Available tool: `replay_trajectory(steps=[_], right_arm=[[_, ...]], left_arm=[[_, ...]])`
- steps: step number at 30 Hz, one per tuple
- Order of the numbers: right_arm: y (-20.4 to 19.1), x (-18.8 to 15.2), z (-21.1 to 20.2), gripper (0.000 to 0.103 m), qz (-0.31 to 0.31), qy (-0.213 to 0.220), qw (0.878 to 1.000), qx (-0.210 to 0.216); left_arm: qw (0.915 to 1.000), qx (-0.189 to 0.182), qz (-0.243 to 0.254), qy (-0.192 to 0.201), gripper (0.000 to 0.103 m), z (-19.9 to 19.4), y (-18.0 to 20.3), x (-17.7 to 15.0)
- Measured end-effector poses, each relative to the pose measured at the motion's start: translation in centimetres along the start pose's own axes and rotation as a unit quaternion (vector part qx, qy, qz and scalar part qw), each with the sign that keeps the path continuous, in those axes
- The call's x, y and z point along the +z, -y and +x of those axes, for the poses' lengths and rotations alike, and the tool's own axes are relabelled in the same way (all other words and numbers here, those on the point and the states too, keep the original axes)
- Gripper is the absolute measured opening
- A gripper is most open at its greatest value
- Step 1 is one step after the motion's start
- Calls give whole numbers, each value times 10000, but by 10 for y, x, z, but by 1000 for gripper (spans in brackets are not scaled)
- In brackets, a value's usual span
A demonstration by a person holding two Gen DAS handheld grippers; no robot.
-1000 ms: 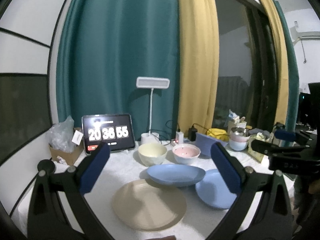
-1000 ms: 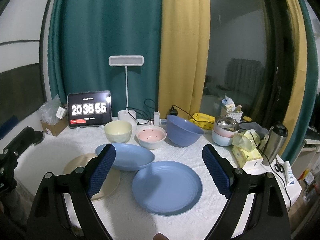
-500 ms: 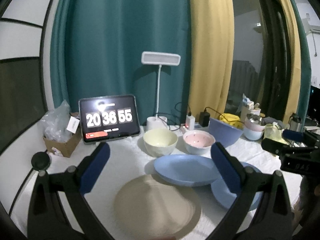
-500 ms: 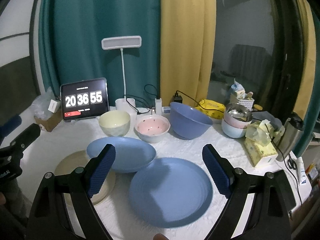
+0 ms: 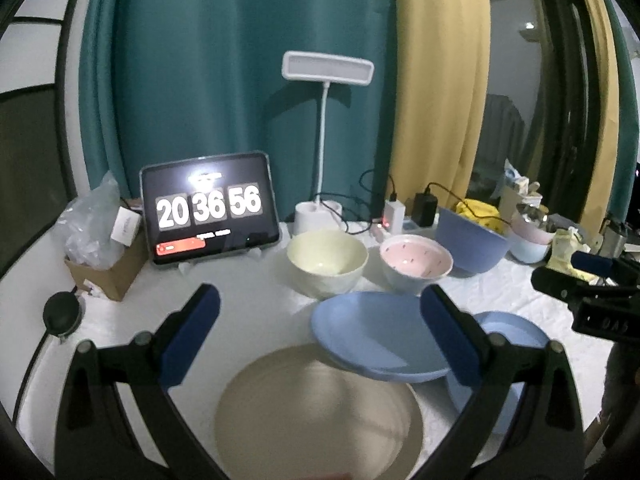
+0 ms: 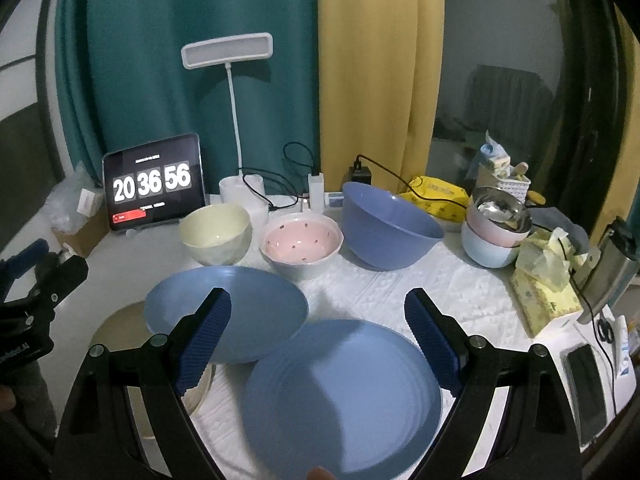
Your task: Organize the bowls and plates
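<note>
Above the desk [image 6: 380,292], both hand-held grippers have closed in, jaws wide and empty: left [image 5: 318,334] over beige plate [image 5: 316,408], right [image 6: 318,340] over blue plate [image 6: 344,396]; grasping looks imminent.

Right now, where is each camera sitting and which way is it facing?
Left wrist: on the left tool, open, above the beige plate, facing the clock tablet; the right tool shows at the edge.
Right wrist: on the right tool, open, above the flat blue plate, facing the curtains; the left tool shows at the edge.
Shared: tablet, lamp, cream bowl, pink bowl.
</note>
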State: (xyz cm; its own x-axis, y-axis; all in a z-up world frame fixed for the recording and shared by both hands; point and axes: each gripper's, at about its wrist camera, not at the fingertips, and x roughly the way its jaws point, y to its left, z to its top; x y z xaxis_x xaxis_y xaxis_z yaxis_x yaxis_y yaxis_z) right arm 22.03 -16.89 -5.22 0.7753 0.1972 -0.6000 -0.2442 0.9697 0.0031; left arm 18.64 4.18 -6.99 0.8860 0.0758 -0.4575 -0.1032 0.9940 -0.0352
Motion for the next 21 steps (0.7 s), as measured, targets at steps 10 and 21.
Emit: replay_trajectory(steps=[10, 21], right_arm=[[5, 3, 42, 92, 60, -331, 9994, 114], [0, -7, 97, 86, 111, -874, 9955, 354]], left_arm=[[9981, -7, -91, -608, 101, 47, -3, -5], [9933, -52, -47, -1156, 101, 90, -5, -13]])
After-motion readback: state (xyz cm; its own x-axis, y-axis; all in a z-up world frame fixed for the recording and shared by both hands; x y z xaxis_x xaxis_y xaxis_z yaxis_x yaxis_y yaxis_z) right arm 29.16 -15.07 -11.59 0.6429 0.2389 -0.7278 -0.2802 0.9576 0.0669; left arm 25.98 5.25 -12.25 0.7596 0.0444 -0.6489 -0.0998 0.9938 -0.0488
